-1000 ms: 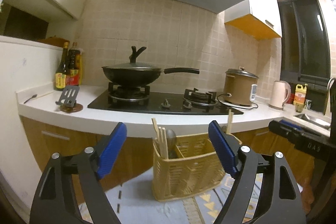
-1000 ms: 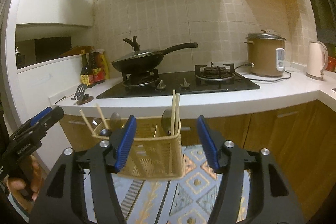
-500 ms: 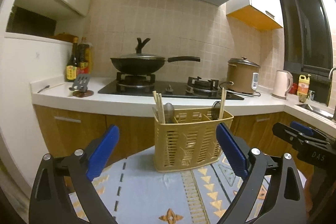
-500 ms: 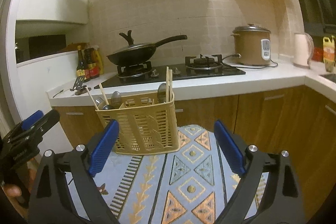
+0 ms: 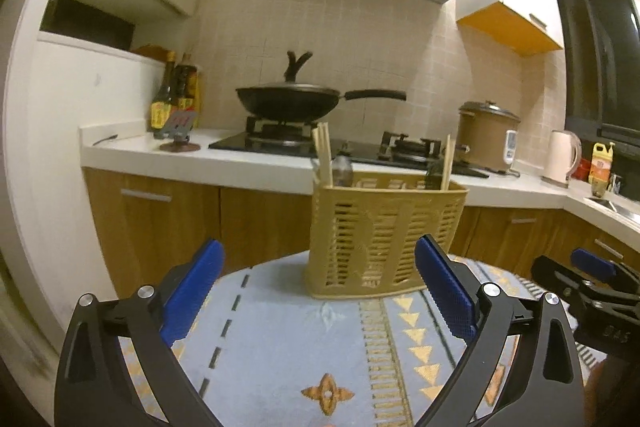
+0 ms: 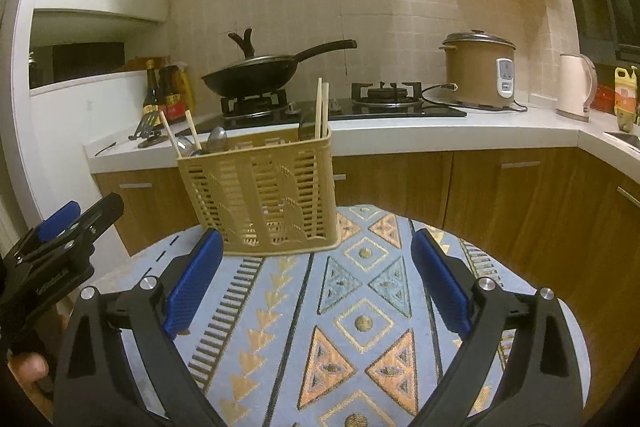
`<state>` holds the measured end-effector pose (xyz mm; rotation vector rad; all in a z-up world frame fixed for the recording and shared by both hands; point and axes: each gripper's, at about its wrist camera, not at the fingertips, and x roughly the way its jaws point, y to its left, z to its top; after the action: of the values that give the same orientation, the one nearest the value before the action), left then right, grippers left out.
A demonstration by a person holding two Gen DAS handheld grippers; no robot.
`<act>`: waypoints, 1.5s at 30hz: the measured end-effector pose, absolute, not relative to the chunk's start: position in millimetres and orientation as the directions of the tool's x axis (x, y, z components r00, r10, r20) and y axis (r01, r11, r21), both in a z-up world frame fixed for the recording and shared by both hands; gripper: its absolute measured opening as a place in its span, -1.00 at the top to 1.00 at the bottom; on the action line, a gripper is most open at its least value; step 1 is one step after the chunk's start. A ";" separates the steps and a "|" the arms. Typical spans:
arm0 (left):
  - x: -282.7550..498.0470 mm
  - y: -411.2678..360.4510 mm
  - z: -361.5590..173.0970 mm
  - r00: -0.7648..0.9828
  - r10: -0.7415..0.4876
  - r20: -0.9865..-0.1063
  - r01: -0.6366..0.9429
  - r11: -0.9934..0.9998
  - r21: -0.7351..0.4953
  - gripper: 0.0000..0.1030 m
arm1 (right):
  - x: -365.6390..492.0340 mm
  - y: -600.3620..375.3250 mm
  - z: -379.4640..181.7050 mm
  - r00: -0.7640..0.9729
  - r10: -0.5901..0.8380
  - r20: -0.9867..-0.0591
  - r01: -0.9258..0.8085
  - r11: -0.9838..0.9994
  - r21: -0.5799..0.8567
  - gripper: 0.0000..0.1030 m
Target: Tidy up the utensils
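We hold both grippers low over a patterned cloth (image 6: 360, 323), and neither one grips anything. The left gripper (image 5: 316, 287) has its blue pads (image 5: 192, 287) spread wide and its jaws are opening; only cloth lies between them. The right gripper (image 6: 316, 275) is the same — wide, jaws opening, nothing pressed by its pads (image 6: 440, 283).

The basket (image 5: 384, 239) stands upright on the cloth, just beyond our fingertips and clear of them. From the left gripper it sits ahead and a little toward the right finger, whose tip overlaps the basket's lower right corner in that view, though we cannot tell any contact. From the right gripper the basket (image 6: 260, 195) sits ahead and toward the left finger, the tip of that finger just below its bottom left corner.

In the basket, chopsticks (image 5: 323, 159) stand at the end nearer the left finger of the left gripper, with a spoon (image 5: 343, 171) beside them; a single stick (image 5: 446, 163) and a darker utensil stand at the other end. From the right gripper we see two chopsticks (image 6: 321, 109) upright at the basket's right end, and slanted sticks and spoons (image 6: 218, 139) at its left end.

Past the basket runs the counter (image 6: 440, 135) with a wok (image 6: 256, 71) on the stove, a cooker (image 6: 478, 67), a kettle (image 6: 576, 87) and bottles (image 5: 174, 95). Each gripper shows at the edge of the other's view — the right gripper (image 5: 592, 279) beyond our left's right finger.
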<state>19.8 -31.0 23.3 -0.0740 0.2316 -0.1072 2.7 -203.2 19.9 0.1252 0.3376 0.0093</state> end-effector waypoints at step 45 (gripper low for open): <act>31.0 -33.9 7.4 0.942 -0.100 -0.320 0.090 0.995 -0.044 -0.83 | 6.1 -207.0 16.8 0.936 0.007 -0.352 0.037 0.992 0.120 -0.85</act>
<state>31.0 -33.9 7.4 -0.0285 0.3283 -0.0968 6.1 -207.0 16.8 0.1260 0.3601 -0.0154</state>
